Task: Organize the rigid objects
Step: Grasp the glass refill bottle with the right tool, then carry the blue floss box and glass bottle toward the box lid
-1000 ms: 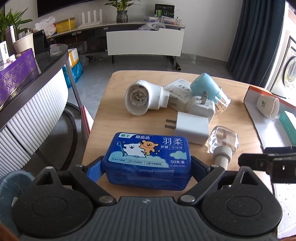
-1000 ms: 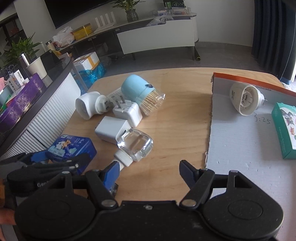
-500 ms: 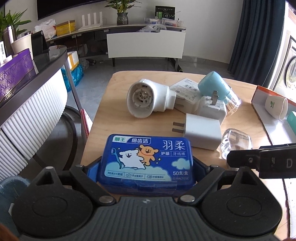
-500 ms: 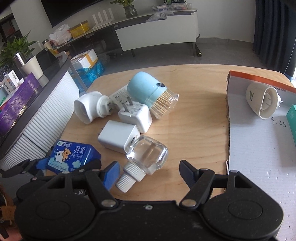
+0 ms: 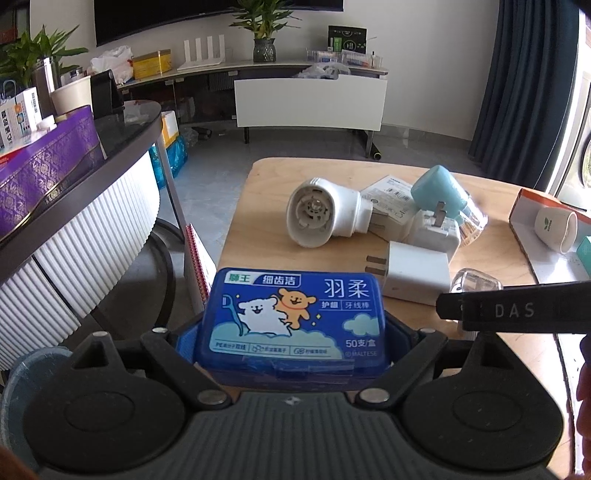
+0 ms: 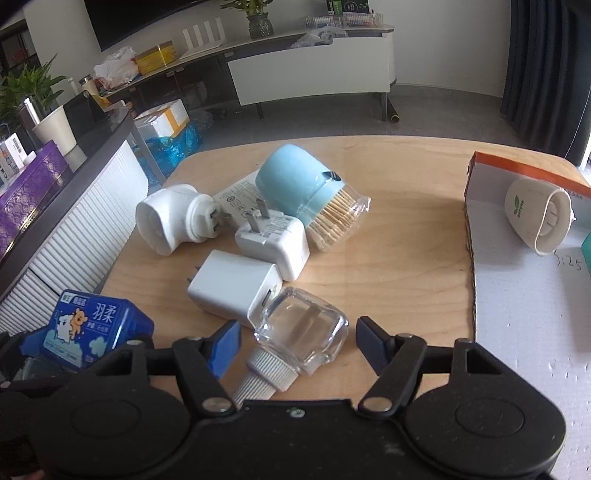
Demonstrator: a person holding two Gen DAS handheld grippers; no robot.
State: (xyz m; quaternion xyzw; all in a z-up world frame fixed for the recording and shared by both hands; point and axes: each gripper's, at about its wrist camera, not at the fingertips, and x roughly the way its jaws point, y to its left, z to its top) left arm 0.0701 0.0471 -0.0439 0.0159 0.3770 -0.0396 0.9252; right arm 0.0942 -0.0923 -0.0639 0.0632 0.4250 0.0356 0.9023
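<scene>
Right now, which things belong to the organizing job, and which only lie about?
Job:
blue floss box in the left gripper
clear bottle between the open right gripper
white chargers
toothpick jar

Lying about:
purple box
potted plant

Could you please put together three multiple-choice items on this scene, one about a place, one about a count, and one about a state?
1. Where does the clear glass bottle lie?
A. Between the open fingers of the right gripper
B. In the white tray
C. On top of the blue toothpick holder

2. How many white plug adapters with square bodies lie on the table?
A. One
B. Two
C. Four

3. What is the left gripper doing?
A. Hanging open with nothing in it
B. Shut on the blue floss box
C. Pinching the clear bottle

Answers: 1 A, the bottle sits between the spread pads; 2 B, two white cubes lie side by side; 3 B, both pads press the box's ends.
</scene>
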